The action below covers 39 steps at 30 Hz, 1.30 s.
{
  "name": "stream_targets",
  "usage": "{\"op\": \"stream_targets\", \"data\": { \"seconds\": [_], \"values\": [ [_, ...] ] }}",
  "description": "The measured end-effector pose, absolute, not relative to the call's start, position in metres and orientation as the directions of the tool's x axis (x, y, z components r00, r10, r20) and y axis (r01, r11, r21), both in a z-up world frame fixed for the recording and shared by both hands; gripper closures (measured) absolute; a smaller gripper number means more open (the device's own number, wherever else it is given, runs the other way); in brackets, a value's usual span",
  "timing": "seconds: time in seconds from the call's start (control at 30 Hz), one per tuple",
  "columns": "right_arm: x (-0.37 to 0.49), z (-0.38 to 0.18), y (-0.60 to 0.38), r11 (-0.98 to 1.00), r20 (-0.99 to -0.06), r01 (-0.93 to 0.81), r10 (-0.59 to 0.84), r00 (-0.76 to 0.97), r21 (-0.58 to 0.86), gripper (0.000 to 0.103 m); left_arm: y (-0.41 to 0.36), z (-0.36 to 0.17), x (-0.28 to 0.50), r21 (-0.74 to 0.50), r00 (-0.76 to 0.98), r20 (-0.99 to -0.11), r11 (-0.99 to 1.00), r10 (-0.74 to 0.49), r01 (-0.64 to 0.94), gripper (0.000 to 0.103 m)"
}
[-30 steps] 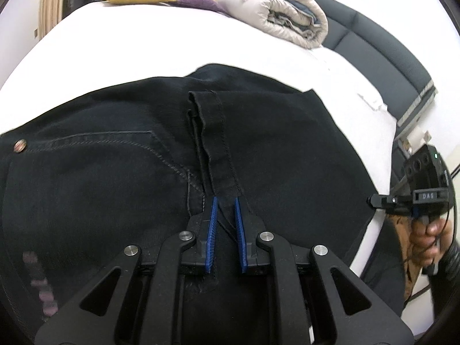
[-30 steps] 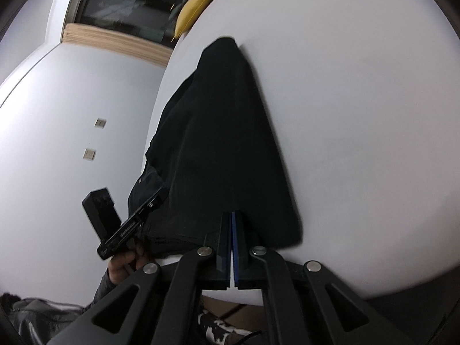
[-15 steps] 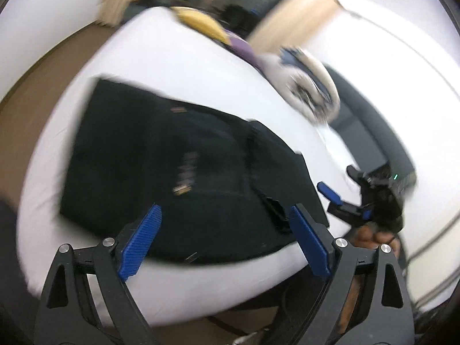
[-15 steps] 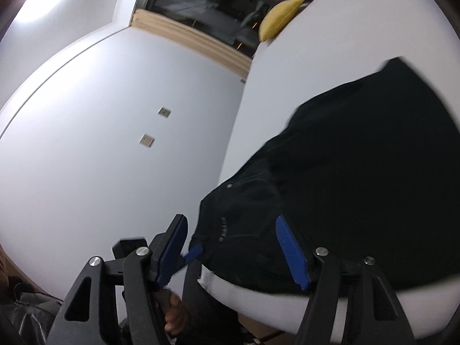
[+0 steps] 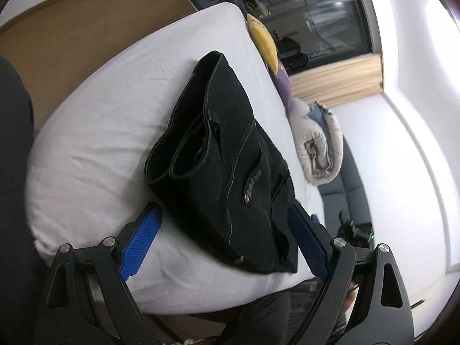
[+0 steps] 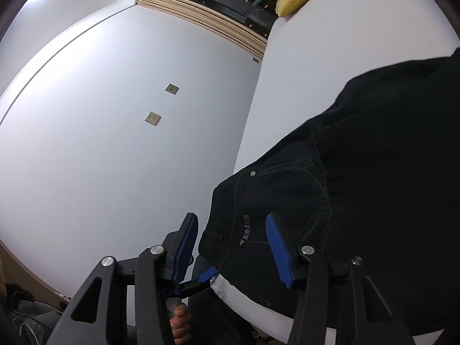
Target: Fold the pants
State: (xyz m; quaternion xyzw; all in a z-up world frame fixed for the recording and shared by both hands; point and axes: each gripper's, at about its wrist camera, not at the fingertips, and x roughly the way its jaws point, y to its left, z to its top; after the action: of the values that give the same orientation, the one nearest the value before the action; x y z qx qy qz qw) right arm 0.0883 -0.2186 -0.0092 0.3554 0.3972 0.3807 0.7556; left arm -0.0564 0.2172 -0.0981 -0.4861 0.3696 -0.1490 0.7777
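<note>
While the black pants lie folded on the white bed, near its front edge and right corner, the left gripper hangs before that edge, fingers wide apart and closing slightly on nothing. The right gripper is narrowing its empty fingers beside the waistband.
</note>
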Motion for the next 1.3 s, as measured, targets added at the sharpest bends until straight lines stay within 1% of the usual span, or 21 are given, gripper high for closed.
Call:
{"op": "stream_targets", "data": {
  "seconds": [0.07,0.13,0.17,0.2,0.23,0.27,0.3,0.33,0.4,0.5,0.67,0.7,0.73,0.77,0.93,1.07,1.17,1.2,1.23,1.27,1.3],
  "values": [
    [0.09,-0.013,-0.221,0.457,-0.333,-0.278,0.856,0.395,0.845,0.052,0.218,-0.1,-0.05,-0.878,0.694,-0.414,0.459,-0.589,-0.135,0.015],
    [0.092,-0.014,-0.221,0.458,-0.337,-0.27,0.855,0.394,0.847,0.054,0.217,-0.103,-0.047,-0.881,0.698,-0.411,0.451,-0.586,-0.14,0.02],
    [0.093,-0.014,-0.222,0.461,-0.34,-0.269,0.854,0.395,0.846,0.054,0.218,-0.104,-0.046,-0.884,0.701,-0.409,0.443,-0.584,-0.148,0.027],
    [0.095,-0.013,-0.223,0.47,-0.349,-0.265,0.849,0.397,0.842,0.055,0.223,-0.105,-0.042,-0.889,0.703,-0.405,0.432,-0.585,-0.152,0.038],
    [0.098,-0.014,-0.221,0.48,-0.361,-0.259,0.844,0.397,0.838,0.056,0.224,-0.107,-0.04,-0.892,0.701,-0.403,0.423,-0.589,-0.157,0.045],
    [0.102,-0.015,-0.222,0.494,-0.379,-0.248,0.837,0.395,0.833,0.057,0.224,-0.11,-0.036,-0.896,0.697,-0.403,0.412,-0.593,-0.167,0.06],
    [0.108,-0.018,-0.22,0.517,-0.409,-0.228,0.825,0.391,0.825,0.06,0.223,-0.113,-0.033,-0.899,0.693,-0.402,0.401,-0.598,-0.175,0.072],
    [0.113,-0.02,-0.22,0.535,-0.434,-0.21,0.815,0.385,0.818,0.063,0.225,-0.115,-0.031,-0.901,0.691,-0.402,0.394,-0.601,-0.182,0.073],
    [0.124,-0.026,-0.225,0.572,-0.486,-0.175,0.793,0.367,0.801,0.065,0.225,-0.113,-0.029,-0.895,0.692,-0.407,0.409,-0.595,-0.175,0.077],
    [0.14,-0.035,-0.223,0.594,-0.522,-0.151,0.781,0.343,0.79,0.067,0.217,-0.102,-0.027,-0.872,0.697,-0.428,0.465,-0.576,-0.152,0.082],
    [0.164,-0.055,-0.212,0.657,-0.61,-0.117,0.741,0.282,0.744,0.072,0.207,-0.073,-0.026,-0.798,0.715,-0.463,0.597,-0.523,-0.081,0.084],
    [0.168,-0.061,-0.208,0.682,-0.642,-0.11,0.722,0.257,0.723,0.085,0.205,-0.069,-0.026,-0.79,0.718,-0.465,0.609,-0.518,-0.071,0.084],
    [0.169,-0.066,-0.205,0.699,-0.662,-0.105,0.707,0.248,0.707,0.102,0.202,-0.063,-0.025,-0.777,0.722,-0.465,0.627,-0.512,-0.056,0.085],
    [0.17,-0.07,-0.205,0.71,-0.675,-0.095,0.697,0.243,0.698,0.103,0.2,-0.058,-0.025,-0.769,0.725,-0.465,0.638,-0.509,-0.045,0.085],
    [0.169,-0.087,-0.21,0.675,-0.641,-0.065,0.723,0.258,0.735,0.103,0.173,-0.025,-0.016,-0.702,0.735,-0.469,0.712,-0.49,0.027,0.085],
    [0.165,-0.094,-0.21,0.672,-0.627,-0.083,0.723,0.29,0.736,0.103,0.138,0.012,-0.007,-0.608,0.745,-0.463,0.783,-0.48,0.127,0.085],
    [0.162,-0.093,-0.215,0.652,-0.601,-0.103,0.74,0.301,0.751,0.103,0.098,0.039,0.005,-0.537,0.737,-0.459,0.816,-0.496,0.214,0.085],
    [0.158,-0.089,-0.218,0.643,-0.588,-0.109,0.746,0.312,0.758,0.103,0.081,0.047,0.011,-0.508,0.728,-0.464,0.825,-0.504,0.247,0.085],
    [0.154,-0.084,-0.22,0.633,-0.575,-0.109,0.752,0.323,0.766,0.084,0.059,0.056,0.015,-0.458,0.717,-0.472,0.838,-0.512,0.296,0.085],
    [0.148,-0.077,-0.23,0.603,-0.538,-0.112,0.769,0.345,0.79,0.068,0.042,0.061,0.019,-0.427,0.709,-0.478,0.842,-0.519,0.328,0.085],
    [0.139,-0.071,-0.243,0.572,-0.498,-0.121,0.785,0.369,0.811,0.043,0.019,0.065,0.023,-0.388,0.693,-0.488,0.844,-0.53,0.371,0.085]
  ]
}}
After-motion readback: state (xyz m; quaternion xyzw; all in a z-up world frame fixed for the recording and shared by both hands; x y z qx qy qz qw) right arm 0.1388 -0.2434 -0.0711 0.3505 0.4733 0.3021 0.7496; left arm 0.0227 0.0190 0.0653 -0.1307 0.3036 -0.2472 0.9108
